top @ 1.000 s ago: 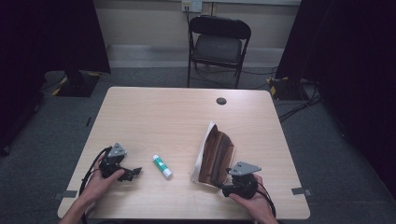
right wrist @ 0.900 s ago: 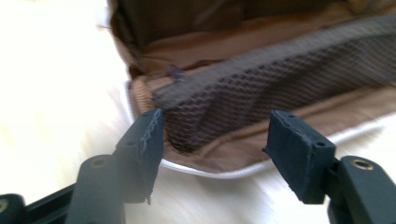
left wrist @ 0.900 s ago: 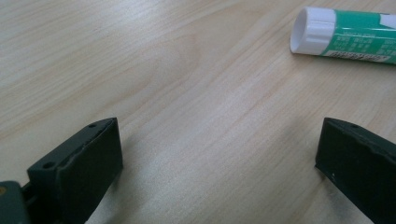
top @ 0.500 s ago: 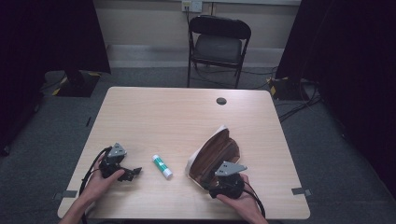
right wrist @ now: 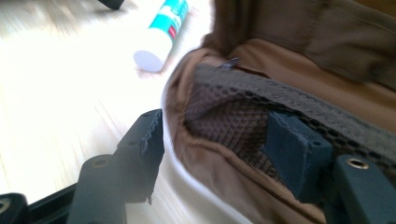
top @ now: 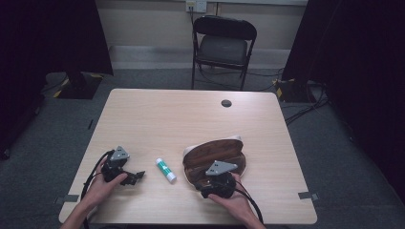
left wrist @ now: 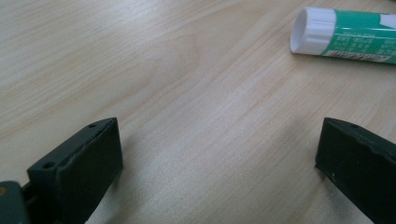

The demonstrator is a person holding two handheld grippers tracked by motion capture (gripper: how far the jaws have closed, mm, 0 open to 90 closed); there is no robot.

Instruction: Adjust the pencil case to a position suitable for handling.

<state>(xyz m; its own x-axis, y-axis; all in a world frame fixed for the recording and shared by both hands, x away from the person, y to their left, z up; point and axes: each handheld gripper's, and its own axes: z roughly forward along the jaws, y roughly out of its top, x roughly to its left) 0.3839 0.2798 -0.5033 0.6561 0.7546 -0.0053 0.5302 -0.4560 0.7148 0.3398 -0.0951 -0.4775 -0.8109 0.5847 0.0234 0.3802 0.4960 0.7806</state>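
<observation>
The brown pouch (top: pixel 215 158) lies on the near right part of the table (top: pixel 191 114), its open mouth turned toward me, a pale lining edge along its rim. My right tool (top: pixel 216 183) is at that mouth: in the right gripper view one jaw sits outside the pale edge and the other inside against the brown mesh pocket (right wrist: pixel 224 121), with the wall of the pouch between them. They look not fully pressed together, so I judge I am gripping or about to grip the rim, not yet clamped hard.

Just left of the pouch lies the glue stick (top: pixel 165 170), green with a white cap, near it but apart. Farther left my left tool (top: pixel 136 175) rests low on the table, jaws wide apart and holding nothing, the glue stick's cap (left wrist: pixel 313 30) ahead of it and off to one side.

I take the step in hand to be opening and steadying the pouch. Next I would need to close the right tool firmly on the rim, then bring the left one around the glue stick squarely across its body so it does not roll away.
</observation>
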